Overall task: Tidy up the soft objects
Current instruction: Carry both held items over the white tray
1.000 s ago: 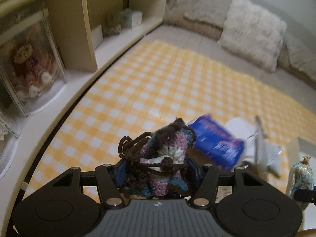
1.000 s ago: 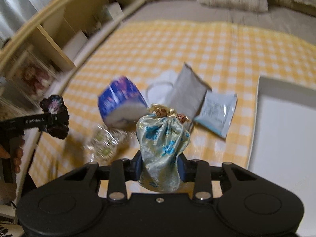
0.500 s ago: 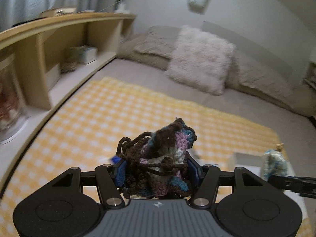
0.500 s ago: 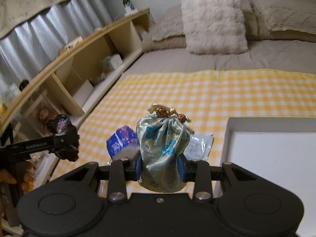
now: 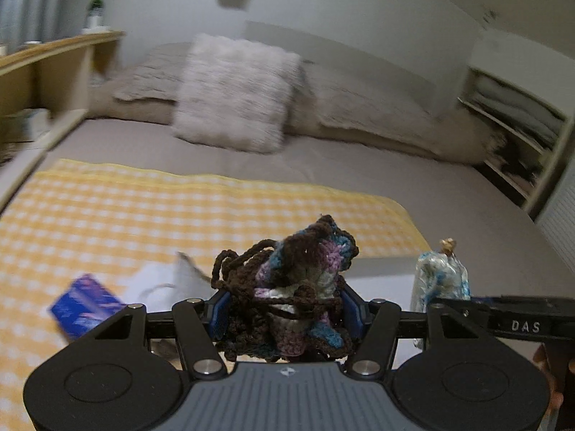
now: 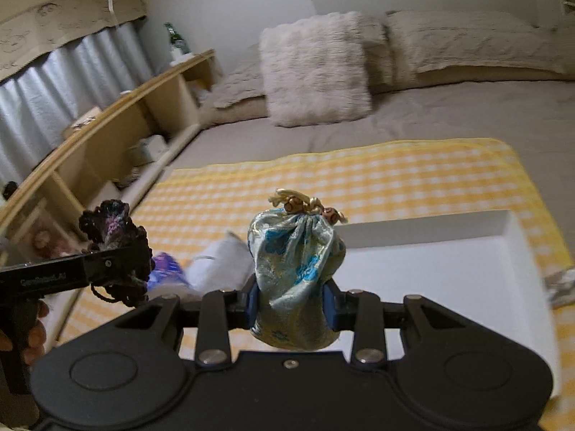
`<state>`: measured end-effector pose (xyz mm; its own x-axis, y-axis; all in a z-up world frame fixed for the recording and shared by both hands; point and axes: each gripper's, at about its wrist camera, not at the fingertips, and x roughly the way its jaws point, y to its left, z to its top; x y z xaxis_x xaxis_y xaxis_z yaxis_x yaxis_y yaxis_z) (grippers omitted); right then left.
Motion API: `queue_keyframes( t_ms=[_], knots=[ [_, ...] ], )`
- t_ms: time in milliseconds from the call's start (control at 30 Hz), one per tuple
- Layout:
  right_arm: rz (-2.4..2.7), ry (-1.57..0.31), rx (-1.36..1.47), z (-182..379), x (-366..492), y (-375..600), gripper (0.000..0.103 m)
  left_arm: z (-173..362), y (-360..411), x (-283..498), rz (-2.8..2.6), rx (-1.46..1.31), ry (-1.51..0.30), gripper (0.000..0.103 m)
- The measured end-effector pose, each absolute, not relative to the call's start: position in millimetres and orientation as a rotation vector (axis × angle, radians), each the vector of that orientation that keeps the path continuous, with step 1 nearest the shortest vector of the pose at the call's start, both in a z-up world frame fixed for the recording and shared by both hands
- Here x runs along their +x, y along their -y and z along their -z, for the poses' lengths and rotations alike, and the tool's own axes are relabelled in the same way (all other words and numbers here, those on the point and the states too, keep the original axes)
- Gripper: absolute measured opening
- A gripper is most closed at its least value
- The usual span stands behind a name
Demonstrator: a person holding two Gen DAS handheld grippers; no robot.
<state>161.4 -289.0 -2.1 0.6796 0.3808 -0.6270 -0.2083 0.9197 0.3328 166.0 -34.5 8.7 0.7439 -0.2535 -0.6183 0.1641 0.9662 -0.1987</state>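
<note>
L gripper (image 5: 285, 318): pinching crochet pouch (image 5: 294, 287); blue pads pressed on both sides; pouch held above the bed, dark yarn loops hanging over L side.
R gripper (image 6: 293, 300): pinching brocade bag (image 6: 296, 273); bag upright, drawstring top w/ beads pointing up, pads squeezing lower half.
Tray (image 6: 467, 251): white, on checked cloth, behind and to R of the bag; no items seen in visible part.
Cloth (image 6: 359, 179): yellow/white check, spread on grey bed.
Loose items: blue pack (image 5: 84, 305) on cloth, low L in L view; white item (image 5: 161, 283) just beside it, blurred.
Cushion (image 6: 316, 72): fluffy, at head of bed, well apart from cloth.
Shelf (image 6: 107, 136): wooden, along L side of bed.
</note>
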Motion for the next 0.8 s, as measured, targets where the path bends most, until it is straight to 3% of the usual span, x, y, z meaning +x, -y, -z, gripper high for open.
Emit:
queue_keyframes(
  t_ms=[400,800],
  knots=[
    [-0.143,-0.878,0.193,36.7,162.1,369.7,0.036,49.4,117.1,210.2,0.453,0.022,-0.894,0.062],
    [-0.042,-1.1,0.104,96.5,190.1,420.1,0.036,114.4,147.2,235.1,0.549,0.263,-1.055,0.062]
  ],
)
